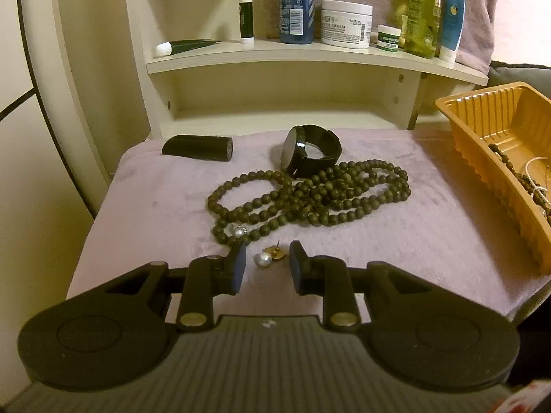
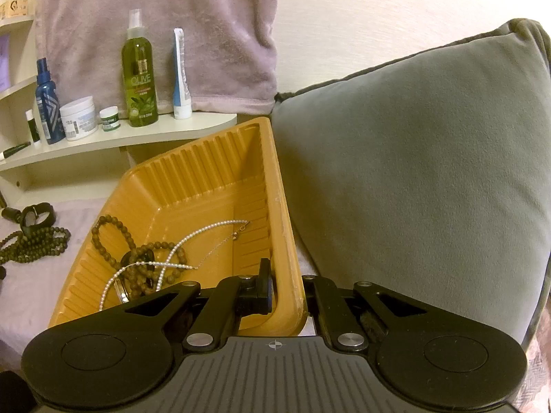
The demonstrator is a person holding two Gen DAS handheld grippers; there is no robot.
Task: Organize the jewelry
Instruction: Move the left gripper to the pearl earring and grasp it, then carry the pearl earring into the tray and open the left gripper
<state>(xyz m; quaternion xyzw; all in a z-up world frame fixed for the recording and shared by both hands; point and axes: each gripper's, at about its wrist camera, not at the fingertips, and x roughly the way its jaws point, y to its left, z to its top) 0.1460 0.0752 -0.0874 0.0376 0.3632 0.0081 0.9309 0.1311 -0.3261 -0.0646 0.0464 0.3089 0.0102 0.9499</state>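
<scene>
1. Left tongs (image 1: 267, 268) stand partly apart, low over the lilac cloth (image 1: 396, 247) covering the tabletop. A pearl stud earring (image 1: 261, 260) with its gold backing (image 1: 275, 253) lies between the tips, touching neither pad. Judged: lined up for a pinch not yet made; the gap is narrow because the target is tiny.
2. Just past the left tip, a second pearl (image 1: 239, 230) rests against the dark bead necklace (image 1: 310, 196). It may get nudged when the tongs close.
3. Farther ahead of the left tongs, a black watch (image 1: 310, 153) stands on edge, touching the bead heap; a black cylinder (image 1: 198, 148) lies to its left. All are still outside the tray.
4. Right tongs (image 2: 286, 292) are clamped on the rim of the orange tray (image 2: 282, 227), one finger inside the wall, one outside. Judged: holding it steady, perhaps tilted, to receive pieces.
5. Inside the tray, ahead and left of the right tongs: a brown bead strand (image 2: 113, 241) and a pearl chain (image 2: 179, 244), already sorted.
6. Beyond: a shelf (image 1: 310, 58) of toiletry bottles; a grey cushion (image 2: 413, 172) just right of the tray.
</scene>
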